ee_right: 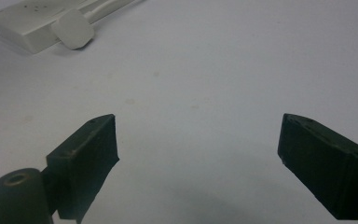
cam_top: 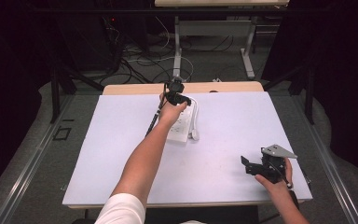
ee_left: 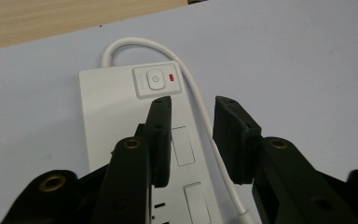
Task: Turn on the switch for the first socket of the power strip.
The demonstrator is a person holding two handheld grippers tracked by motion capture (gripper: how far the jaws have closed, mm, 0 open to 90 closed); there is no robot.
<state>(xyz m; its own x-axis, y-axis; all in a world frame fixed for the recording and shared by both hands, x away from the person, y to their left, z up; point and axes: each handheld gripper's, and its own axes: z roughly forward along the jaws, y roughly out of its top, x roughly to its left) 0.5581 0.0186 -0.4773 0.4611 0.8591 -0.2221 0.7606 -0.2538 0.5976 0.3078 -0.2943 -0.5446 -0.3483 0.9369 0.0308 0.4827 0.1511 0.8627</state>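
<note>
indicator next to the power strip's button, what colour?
Red. The small indicator sits right of the power button on the white power strip; clearest in the left gripper view.

A lab/recording setup is indicated: table (cam_top: 223, 140) is ringed by black curtains (cam_top: 340, 56), w/ loose cables (cam_top: 140, 58) strewn on floor.

power symbol on power strip (ee_left: 121, 121) button (ee_left: 154, 79)

power strip (ee_left: 121, 121) cut off at bottom edge, part hidden behind left tool (ee_left: 192, 135)
</note>
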